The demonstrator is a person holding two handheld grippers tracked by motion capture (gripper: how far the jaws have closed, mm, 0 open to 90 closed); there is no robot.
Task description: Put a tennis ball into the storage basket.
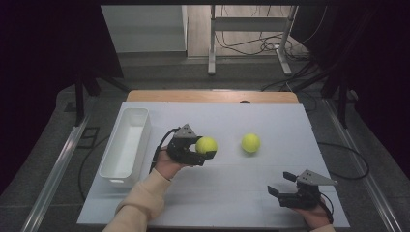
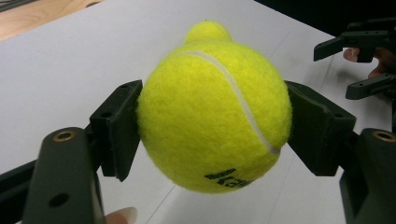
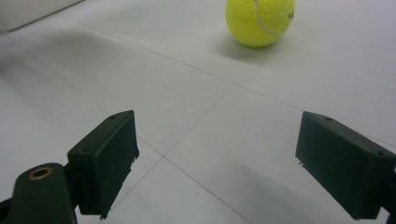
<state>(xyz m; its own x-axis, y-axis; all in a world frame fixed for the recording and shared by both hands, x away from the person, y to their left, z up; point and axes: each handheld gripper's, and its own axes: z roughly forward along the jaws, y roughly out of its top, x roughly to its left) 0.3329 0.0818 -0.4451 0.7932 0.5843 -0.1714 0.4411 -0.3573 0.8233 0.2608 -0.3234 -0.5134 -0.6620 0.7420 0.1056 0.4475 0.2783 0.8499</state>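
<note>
My left gripper [image 1: 207,146] is shut on a yellow tennis ball [image 1: 206,144], held just above the white table near its middle. In the left gripper view that tennis ball [image 2: 212,112] sits squeezed between both black jaws, and a second ball [image 2: 208,31] peeks out behind it. The second tennis ball [image 1: 251,142] rests on the table to the right of the held one. My right gripper [image 1: 282,183] stands open near the front right edge, with nothing between its jaws. In the right gripper view the loose ball [image 3: 259,19] lies well ahead of the open right gripper [image 3: 233,163].
A long white bin [image 1: 141,126] stands along the left side of the table, its inside bare. The white table top [image 1: 232,193] ends in a wooden strip at the back. Cables and metal stand legs lie on the floor beyond.
</note>
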